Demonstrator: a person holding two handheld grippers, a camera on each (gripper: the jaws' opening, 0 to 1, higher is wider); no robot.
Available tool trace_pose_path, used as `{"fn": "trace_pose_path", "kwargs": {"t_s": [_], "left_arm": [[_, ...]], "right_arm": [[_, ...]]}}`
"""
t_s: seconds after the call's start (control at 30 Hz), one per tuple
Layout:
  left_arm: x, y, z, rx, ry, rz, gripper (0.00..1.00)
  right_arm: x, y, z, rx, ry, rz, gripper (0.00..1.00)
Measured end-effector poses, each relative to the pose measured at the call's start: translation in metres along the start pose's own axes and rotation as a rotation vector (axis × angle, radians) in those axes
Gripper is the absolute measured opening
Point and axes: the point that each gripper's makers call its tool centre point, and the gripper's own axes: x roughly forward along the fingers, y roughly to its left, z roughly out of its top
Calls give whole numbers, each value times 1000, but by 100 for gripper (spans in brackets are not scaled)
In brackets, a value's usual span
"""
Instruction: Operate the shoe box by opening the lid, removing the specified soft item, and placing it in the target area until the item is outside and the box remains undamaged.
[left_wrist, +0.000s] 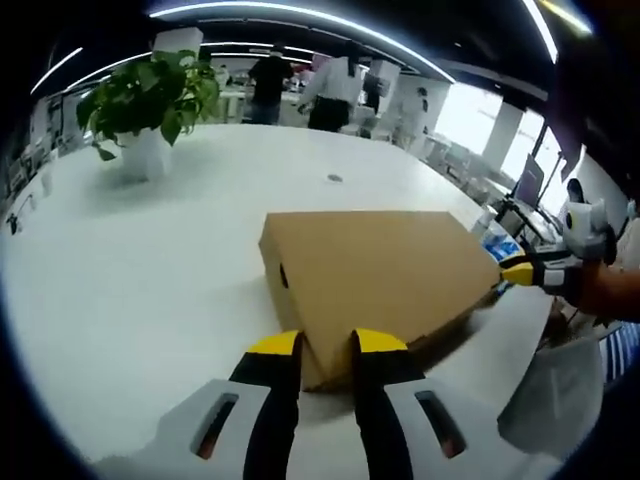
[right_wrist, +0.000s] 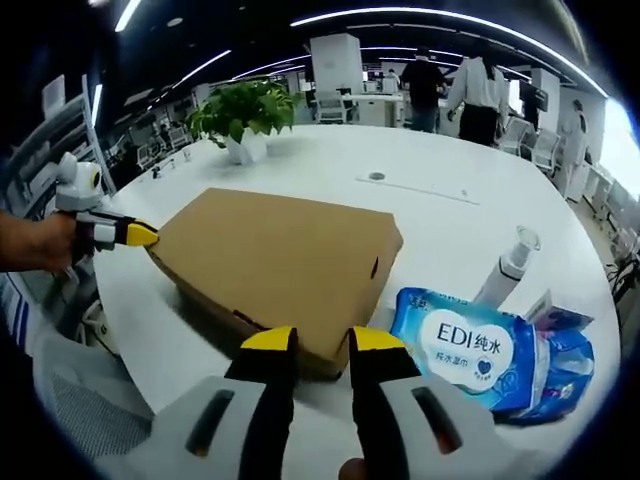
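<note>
Left gripper (left_wrist: 325, 345) has jaws a narrow gap apart, straddling the near corner of the cardboard box (left_wrist: 385, 275), tips at the lid edge; can't tell if they pinch it. Right gripper (right_wrist: 323, 342) is the same at the opposite corner, narrow gap, grip unclear. The box lies flat on the white table (left_wrist: 150, 270), lid closed, directly ahead of both grippers and held between them, its long axis running roughly from one gripper to the other. Both are equally close, each at the lid rim, so lifting likely starts from these corners. Just beside the box, to the right of the right gripper, lie a blue wipes pack (right_wrist: 475, 355) and a spray bottle (right_wrist: 505, 265). A potted plant (left_wrist: 150, 100) stands well beyond.
</note>
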Motion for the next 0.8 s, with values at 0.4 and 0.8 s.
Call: {"fn": "trace_pose_path", "kwargs": {"t_s": [0.4,0.8], "left_arm": [[-6,-11,16,85,-66,2,31],[-37,-29,17,130,-82,-22,43]], "right_arm": [[-13,-6,15,0,-53,-16,20],[-74,-39,-1,34,-71,-141,39]]}}
